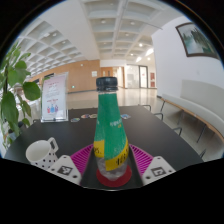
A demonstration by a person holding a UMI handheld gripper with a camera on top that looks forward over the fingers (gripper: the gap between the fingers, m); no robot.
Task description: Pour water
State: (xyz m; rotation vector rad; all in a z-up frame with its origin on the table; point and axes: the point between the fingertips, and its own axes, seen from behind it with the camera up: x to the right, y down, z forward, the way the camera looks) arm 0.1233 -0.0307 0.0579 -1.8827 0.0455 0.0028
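A clear water bottle (111, 130) with a green cap and a yellow-green label stands upright between my gripper's (112, 168) fingers. Its base rests on a red round coaster (113, 181) on the dark table (150, 128). Both pink pads (84, 157) press against the bottle's lower sides, so the gripper is shut on it. A white cup (42, 152) stands on the table just left of the left finger.
A leafy green plant (12, 95) rises at the table's left side. A standing sign board (54, 96) is beyond the table on the left. A bench (190, 115) runs along the right wall under a framed picture.
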